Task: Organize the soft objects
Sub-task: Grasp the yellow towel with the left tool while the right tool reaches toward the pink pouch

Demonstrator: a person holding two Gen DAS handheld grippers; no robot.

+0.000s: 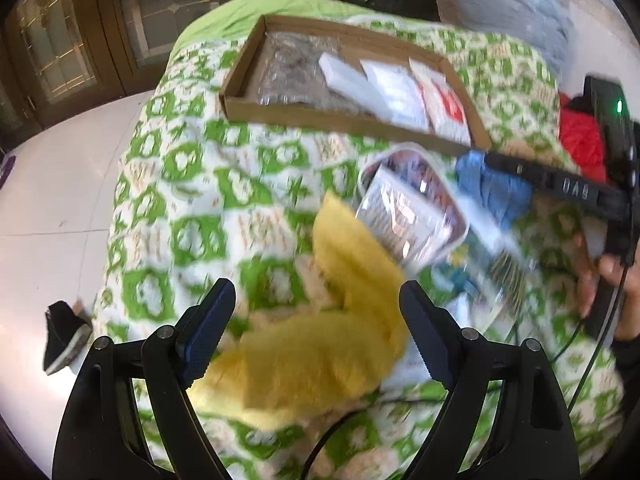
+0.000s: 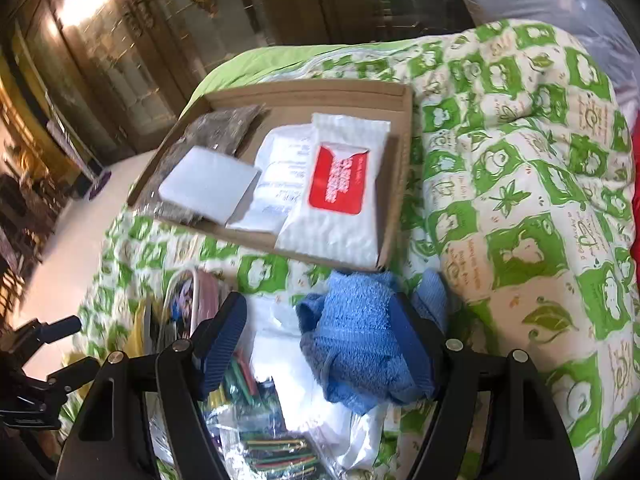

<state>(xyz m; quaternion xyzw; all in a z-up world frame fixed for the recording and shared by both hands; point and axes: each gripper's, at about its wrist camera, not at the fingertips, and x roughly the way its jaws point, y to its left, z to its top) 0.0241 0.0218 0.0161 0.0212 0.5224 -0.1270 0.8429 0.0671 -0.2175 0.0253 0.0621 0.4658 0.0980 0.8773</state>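
A bed under a green-and-white patterned quilt [image 2: 520, 184] carries a shallow brown cardboard tray [image 2: 400, 168], beside pale floor tiles [image 1: 52, 200] and dark wooden glazed doors [image 1: 68, 40]. Both grippers' fingers stand spread: the left gripper [image 1: 316, 312] over a fluffy yellow cloth [image 1: 320, 360], the right gripper [image 2: 320, 328] around a blue terry towel [image 2: 356, 344].

We see box [image 2: 394, 184] far on quilt [image 2: 520, 208], w/ wipes pack [image 2: 340, 196] at its right, pad [image 2: 208, 188] left, pouch [image 2: 276, 176] btwn. Towel [image 2: 360, 340] just near of box; packets [image 2: 272, 440] nearer left; fluffy cloth [image 1: 320, 344] left of those.

Green-and-white patterned quilt [image 2: 520, 208], yellow cloth [image 1: 320, 360], blue towel [image 2: 360, 340], brown cardboard tray [image 2: 396, 184], red-labelled white packet [image 2: 340, 192]
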